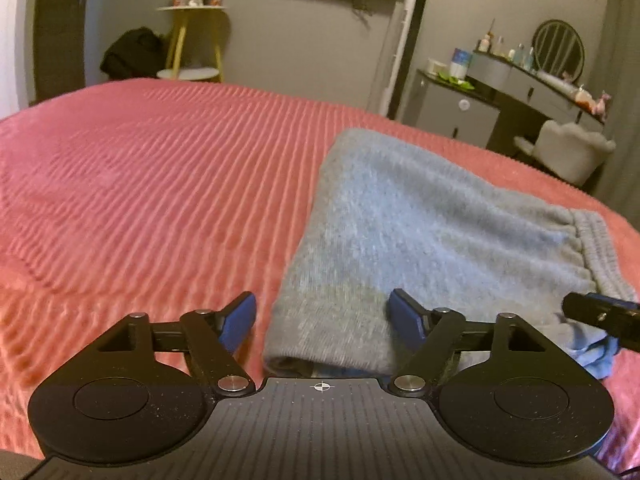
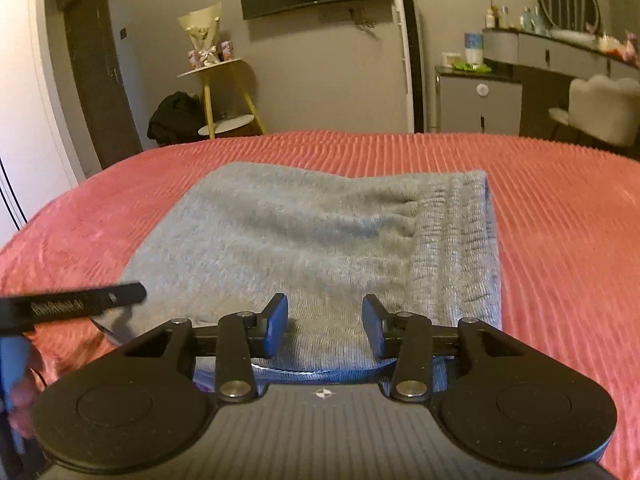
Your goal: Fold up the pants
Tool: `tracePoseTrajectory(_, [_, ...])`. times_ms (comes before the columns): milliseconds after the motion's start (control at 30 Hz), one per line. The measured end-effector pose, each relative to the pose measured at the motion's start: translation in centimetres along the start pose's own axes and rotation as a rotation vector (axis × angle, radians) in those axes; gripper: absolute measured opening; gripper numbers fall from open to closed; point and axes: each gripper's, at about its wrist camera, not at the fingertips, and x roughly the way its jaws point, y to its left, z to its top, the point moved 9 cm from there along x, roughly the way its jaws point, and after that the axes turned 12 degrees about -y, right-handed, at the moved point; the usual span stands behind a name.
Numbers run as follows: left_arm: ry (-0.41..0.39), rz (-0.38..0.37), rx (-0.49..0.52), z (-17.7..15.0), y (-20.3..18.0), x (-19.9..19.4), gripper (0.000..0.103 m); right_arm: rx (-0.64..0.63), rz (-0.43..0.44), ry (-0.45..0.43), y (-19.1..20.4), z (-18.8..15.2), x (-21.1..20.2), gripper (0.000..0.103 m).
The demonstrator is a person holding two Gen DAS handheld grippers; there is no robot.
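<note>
Grey knit pants [image 1: 420, 220] lie folded into a compact block on the pink ribbed bedspread [image 1: 140, 180], with the elastic waistband [image 1: 596, 248] at the right end. My left gripper [image 1: 323, 318] is open over the block's near left corner; the fabric lies between its blue pads [image 1: 240, 320] without being pinched. In the right wrist view the pants [image 2: 300, 232] fill the middle, waistband [image 2: 460, 240] to the right. My right gripper [image 2: 325, 328] hovers open over their near edge, with flat cloth under the gap. Each gripper's black finger shows at the edge of the other's view.
The bedspread [image 2: 560, 220] stretches wide to both sides of the pants. Beyond the bed stand a yellow side table [image 2: 224, 92], a black bag [image 2: 176, 116] on the floor, a grey cabinet [image 2: 478, 100], a vanity with a round mirror [image 2: 568, 0] and a white chair [image 2: 604, 104].
</note>
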Motion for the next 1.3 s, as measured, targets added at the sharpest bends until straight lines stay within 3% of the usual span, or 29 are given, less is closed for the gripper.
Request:
tracePoseTrajectory(233, [-0.002,-0.010,-0.040,0.0,0.3,-0.8,0.081,0.032,-0.009,0.018,0.0,-0.1,0.1,0.042])
tracePoseTrajectory(400, [0.009,-0.015,0.004,-0.3,-0.4,-0.9,0.082,0.110,-0.010,0.039,-0.6,-0.2,-0.3,0.042])
tracePoseTrajectory(667, [0.073,0.022,-0.046,-1.3,0.2,-0.3,0.092,0.088,-0.045,0.061,-0.1,-1.0,-0.5,0.043])
tracePoseTrajectory(833, [0.098,0.044,-0.049,-1.8,0.7,-1.0,0.092,0.179,-0.063,0.089,-0.4,-1.9,-1.1,0.043])
tracePoseTrajectory(867, [0.102,0.047,-0.042,-1.8,0.6,-1.1,0.092,0.187,-0.070,0.099,-0.4,-2.2,-1.3,0.049])
tracePoseTrajectory(900, [0.106,0.046,-0.036,-1.9,0.5,-1.3,0.091,0.184,-0.103,0.127,-0.5,-2.6,-1.3,0.074])
tracePoseTrajectory(933, [0.111,0.044,-0.031,-2.0,0.4,-1.4,0.091,0.176,-0.151,0.154,-0.8,-3.2,-1.4,0.081])
tracePoseTrajectory(967, [0.116,0.045,-0.023,-2.1,0.4,-1.6,0.091,0.172,-0.181,0.169,-1.0,-3.5,-1.5,0.081])
tracePoseTrajectory(1133, [0.138,0.051,0.031,-2.7,-0.1,-1.9,0.091,0.211,-0.170,0.153,-0.5,-3.8,-2.5,0.087])
tracePoseTrajectory(1300, [0.163,0.060,0.076,-3.3,-0.5,-2.2,0.091,0.121,-0.152,0.194,1.6,-5.1,-3.1,0.091])
